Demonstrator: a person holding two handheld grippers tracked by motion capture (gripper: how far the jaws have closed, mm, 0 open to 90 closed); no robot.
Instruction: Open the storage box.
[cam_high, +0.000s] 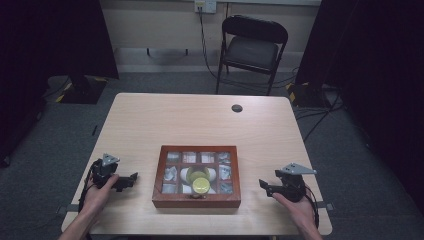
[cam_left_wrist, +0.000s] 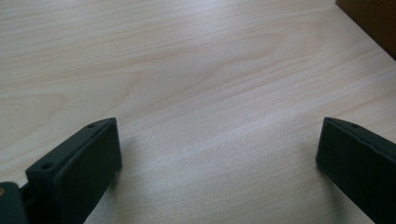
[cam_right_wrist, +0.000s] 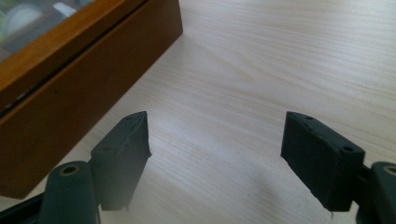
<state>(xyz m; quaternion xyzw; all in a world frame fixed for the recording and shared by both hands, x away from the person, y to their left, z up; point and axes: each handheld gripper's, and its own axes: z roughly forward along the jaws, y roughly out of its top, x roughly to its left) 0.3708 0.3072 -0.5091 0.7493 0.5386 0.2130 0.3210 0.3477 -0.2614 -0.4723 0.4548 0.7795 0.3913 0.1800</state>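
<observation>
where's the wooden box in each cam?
High view: wooden box at the table's near middle, between the two claws.
Left gripper view: its brown corner at top right.
Right gripper view: its side wall fills the upper left.
Shared landmark: the pale wood tabletop.

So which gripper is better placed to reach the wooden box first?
Probably right: the right gripper is open, and its own view shows the wooden box close beside its jaws. The left gripper, also open, faces mostly bare table.
</observation>
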